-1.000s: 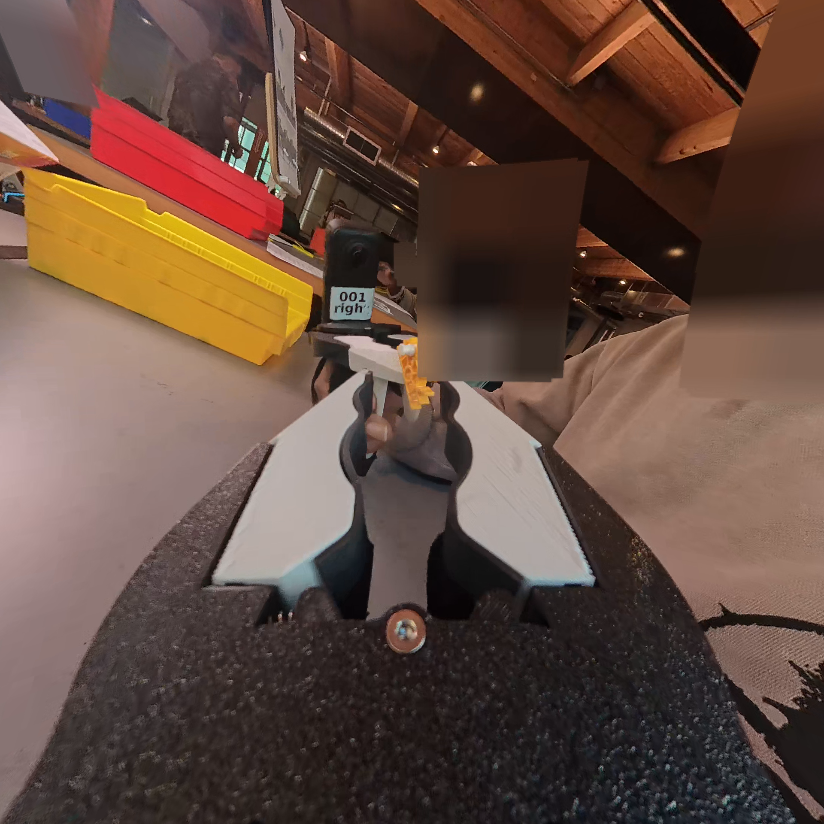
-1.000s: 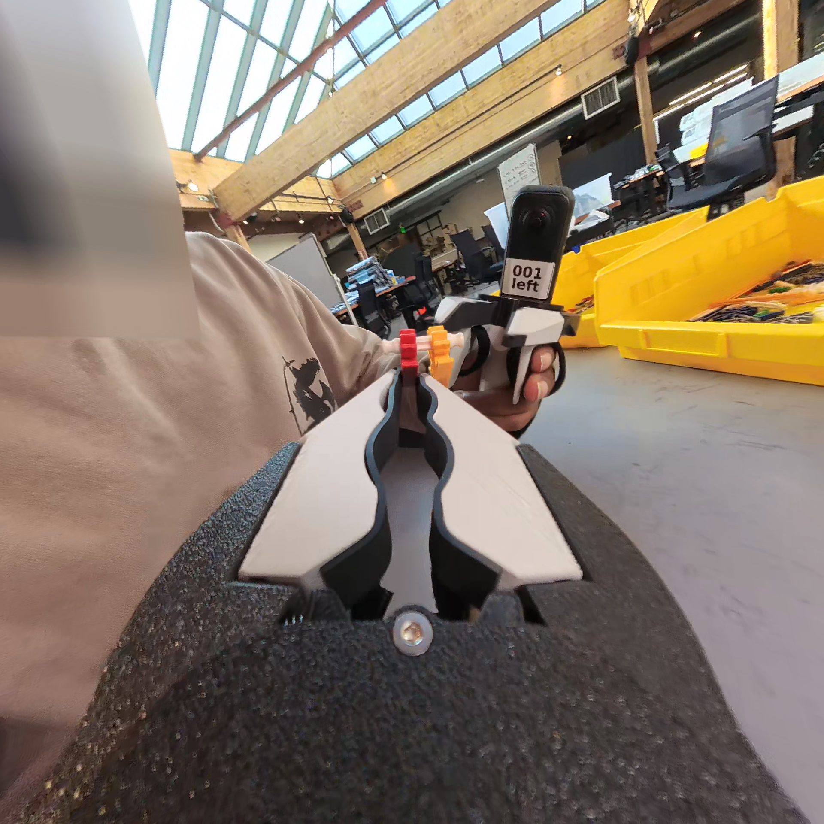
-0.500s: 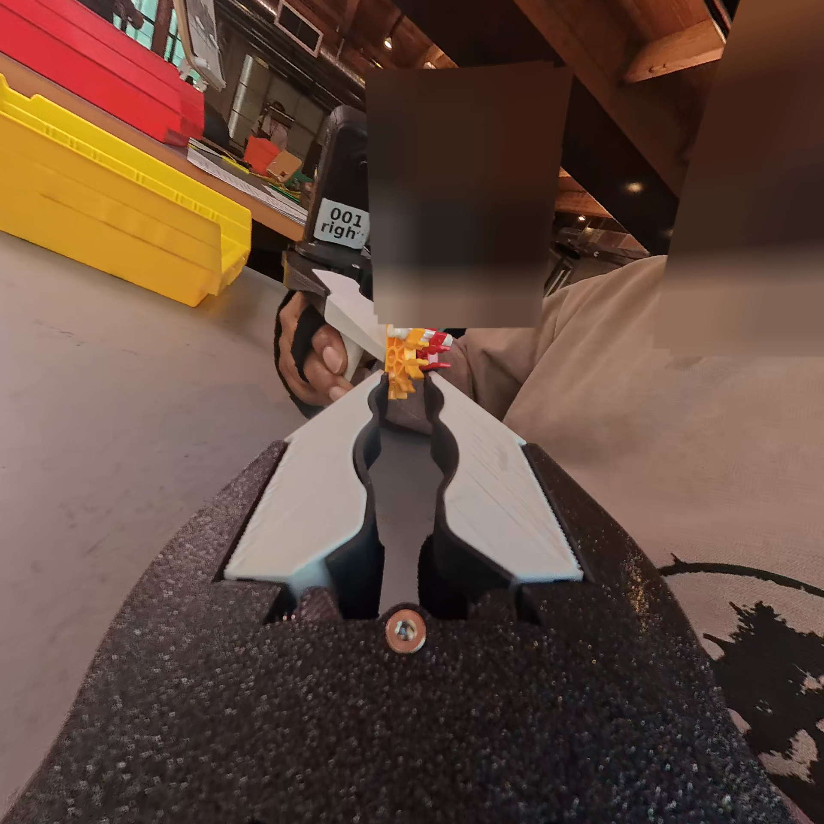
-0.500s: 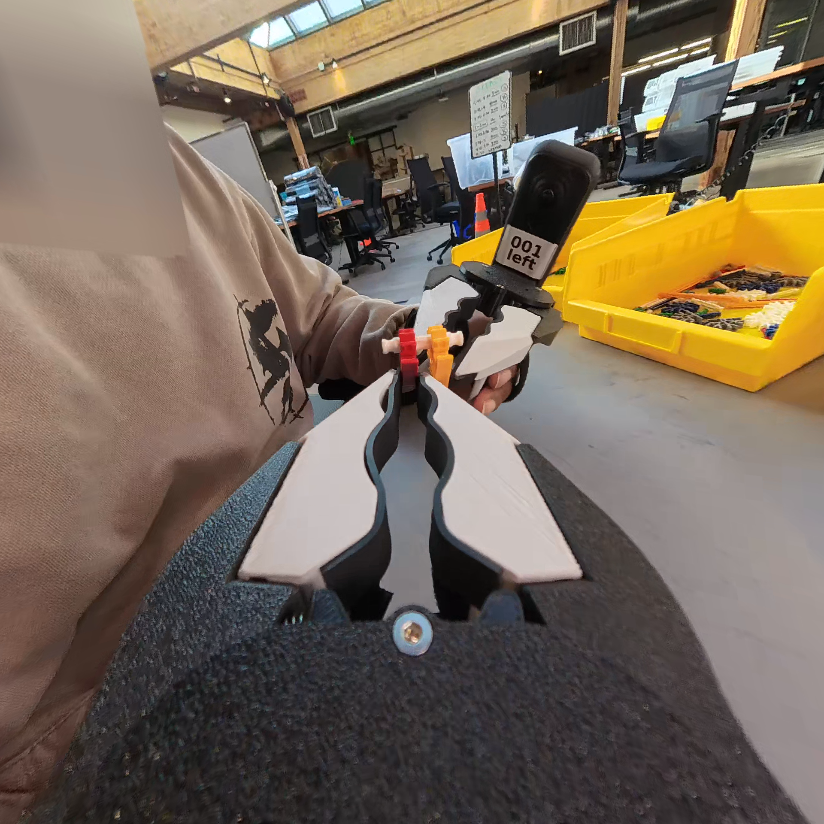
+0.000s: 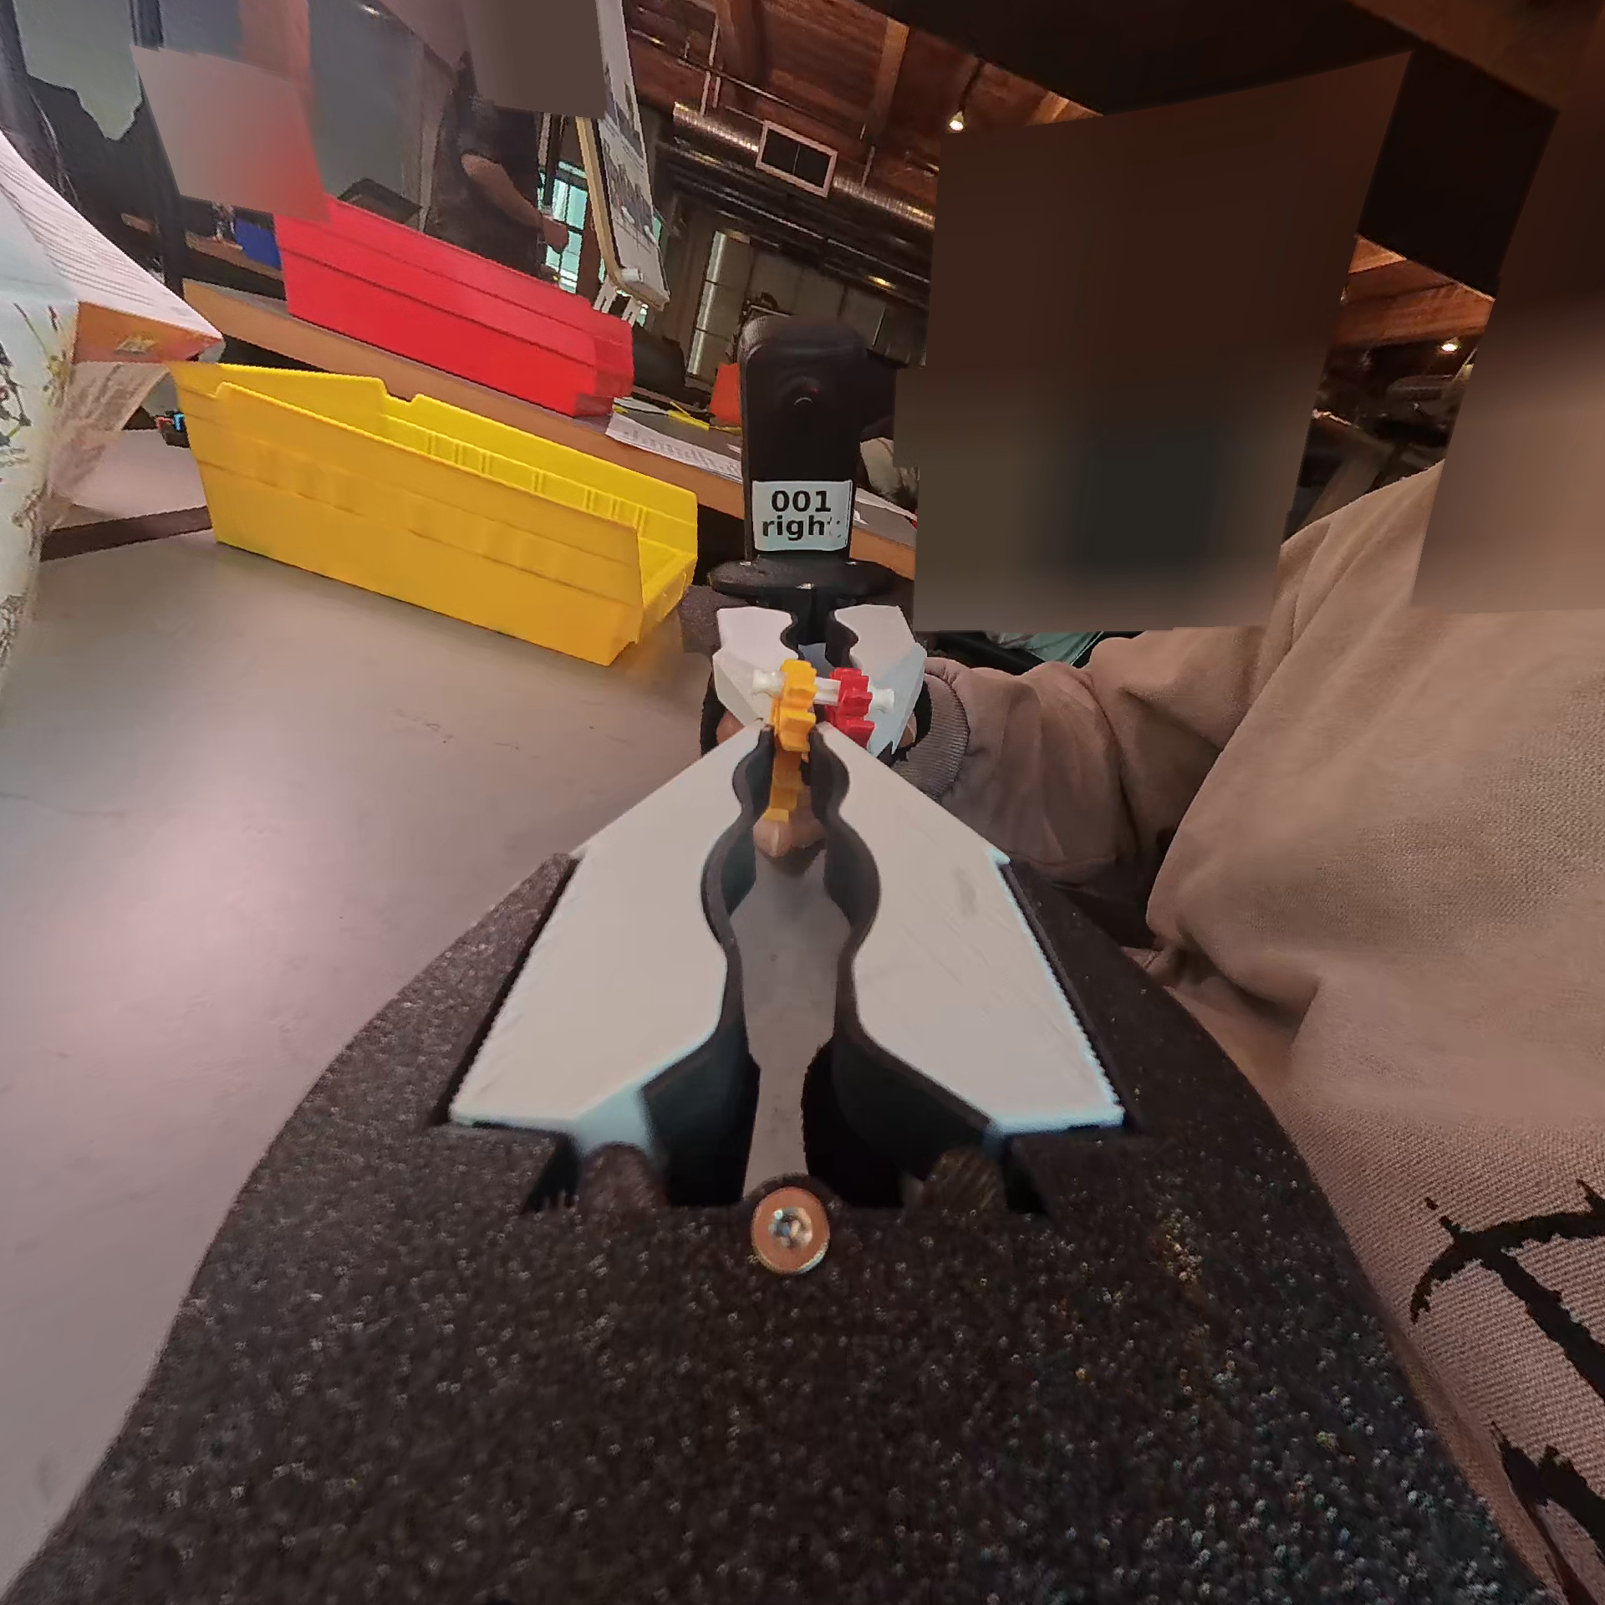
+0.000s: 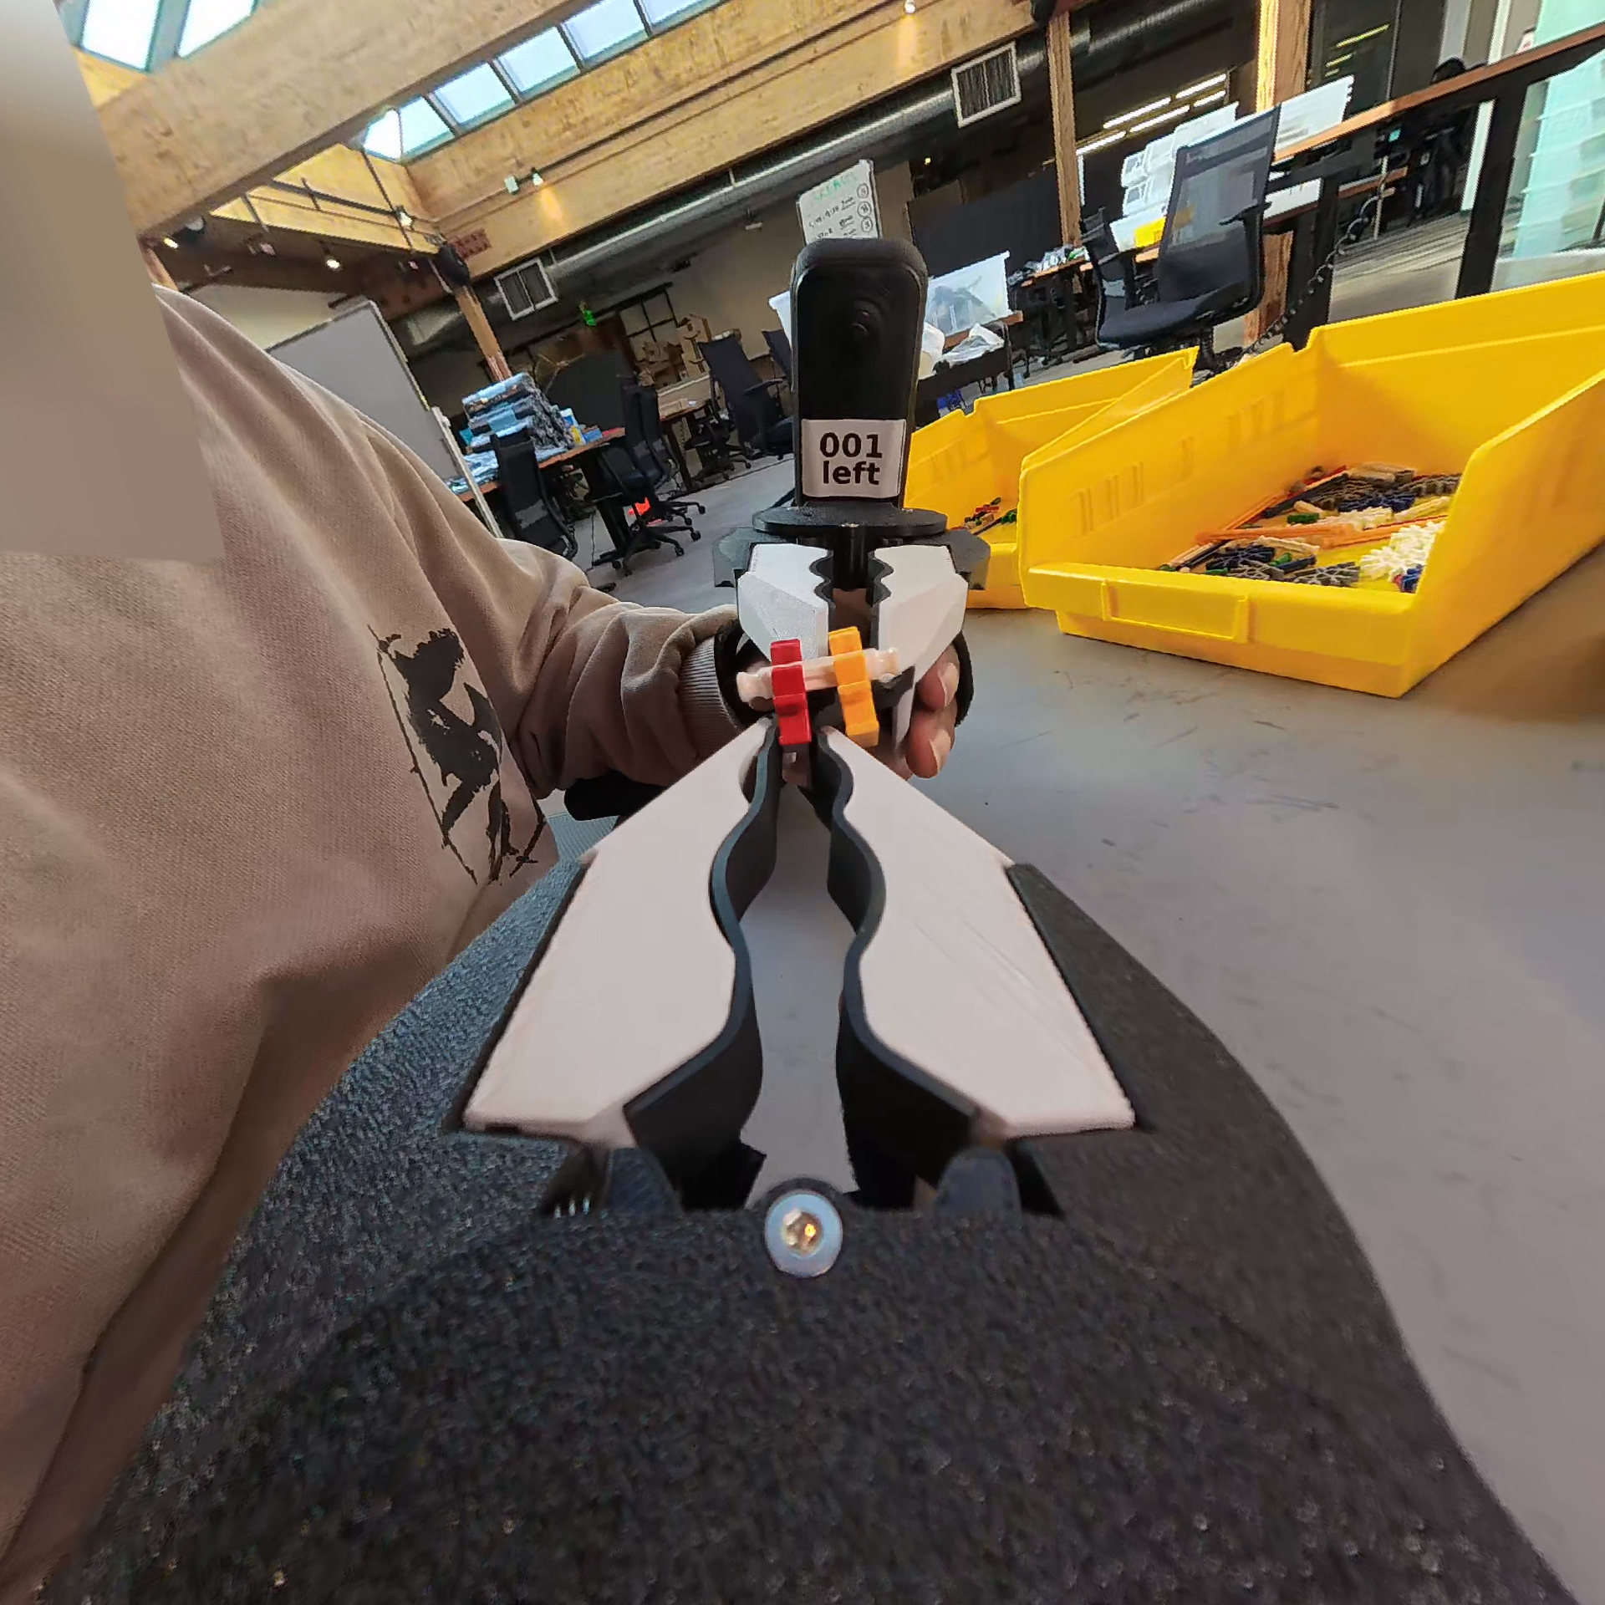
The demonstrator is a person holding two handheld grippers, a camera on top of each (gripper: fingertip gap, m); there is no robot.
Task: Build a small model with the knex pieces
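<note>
Wrist cams face each other close up; both share the toy axle [image 5: 821,692] betw. tongs.

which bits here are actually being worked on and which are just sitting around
In hand:
- left gripper, jaws shut on the orange gear
- right gripper, jaws shut on the red gear
- white axle through both gears

Lying about:
- yellow bin of parts
- empty-looking yellow bin
- red bins
- grey table

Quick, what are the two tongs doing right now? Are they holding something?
Left tongs: shut on the orange gear.
Right tongs: shut on the red gear.
Both gears sit on one white rod, held above the grey table.
</note>
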